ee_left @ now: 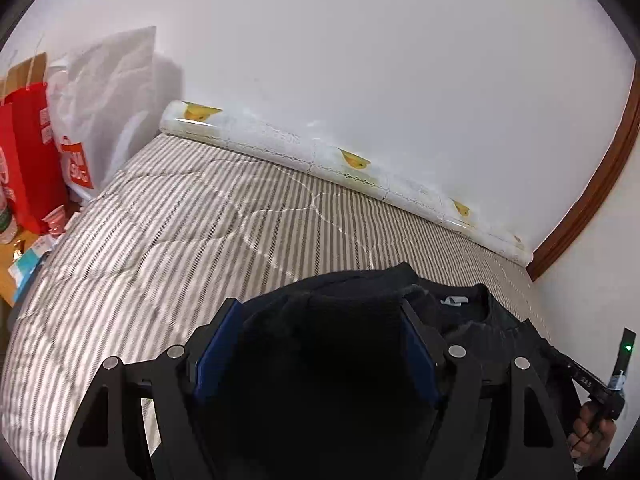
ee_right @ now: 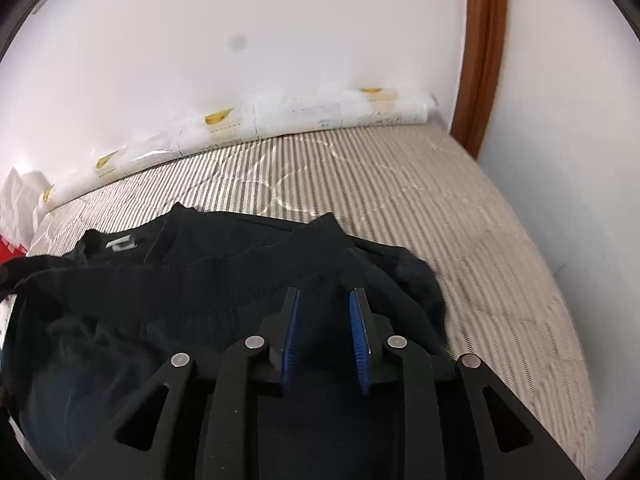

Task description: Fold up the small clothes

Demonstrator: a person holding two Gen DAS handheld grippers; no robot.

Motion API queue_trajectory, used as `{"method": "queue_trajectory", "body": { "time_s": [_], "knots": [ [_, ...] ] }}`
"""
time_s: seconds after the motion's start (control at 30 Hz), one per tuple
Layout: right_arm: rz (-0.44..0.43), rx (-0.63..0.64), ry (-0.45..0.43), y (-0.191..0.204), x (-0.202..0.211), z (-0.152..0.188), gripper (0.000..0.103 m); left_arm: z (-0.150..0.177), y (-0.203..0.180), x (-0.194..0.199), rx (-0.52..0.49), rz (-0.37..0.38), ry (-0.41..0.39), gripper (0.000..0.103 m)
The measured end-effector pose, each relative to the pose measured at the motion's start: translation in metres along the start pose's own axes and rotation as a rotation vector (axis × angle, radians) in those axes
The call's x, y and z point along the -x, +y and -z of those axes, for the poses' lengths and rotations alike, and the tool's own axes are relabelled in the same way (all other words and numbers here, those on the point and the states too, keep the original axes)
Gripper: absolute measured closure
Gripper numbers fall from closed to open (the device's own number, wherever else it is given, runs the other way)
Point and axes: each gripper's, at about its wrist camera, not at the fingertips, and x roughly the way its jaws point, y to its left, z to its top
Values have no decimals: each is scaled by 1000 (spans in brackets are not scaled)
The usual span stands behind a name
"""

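A black garment (ee_right: 200,280) with a white neck label (ee_right: 122,245) lies crumpled on a striped quilt (ee_right: 440,200). In the left wrist view, my left gripper (ee_left: 320,308) stands wide, with a thick bunch of the black garment (ee_left: 472,320) filling the space between its blue pads (ee_left: 216,344) and raised off the quilt (ee_left: 180,220). My right gripper (ee_right: 326,294) hovers over the garment's right part. Its blue pads (ee_right: 290,336) stand a little apart with nothing pinched between them. A person's hand (ee_left: 592,428) holding that gripper's handle shows at the right edge.
A white roll with yellow prints (ee_left: 320,152) lies along the wall at the quilt's far edge. A red paper bag (ee_left: 28,152) and a white plastic bag (ee_left: 104,100) stand at the left. A brown wooden frame (ee_right: 484,52) runs up the corner at the right.
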Motion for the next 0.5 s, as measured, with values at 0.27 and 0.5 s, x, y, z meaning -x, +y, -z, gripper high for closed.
{"method": "queue_trajectory", "body": {
  "time_s": [0.27, 0.5],
  "knots": [
    [17, -36, -50, -39, 52, 42, 66, 35, 23, 50, -24, -86, -38, 29],
    [53, -34, -86, -63, 87, 81, 62, 73, 63, 91, 33, -123, -44, 29]
  ]
}}
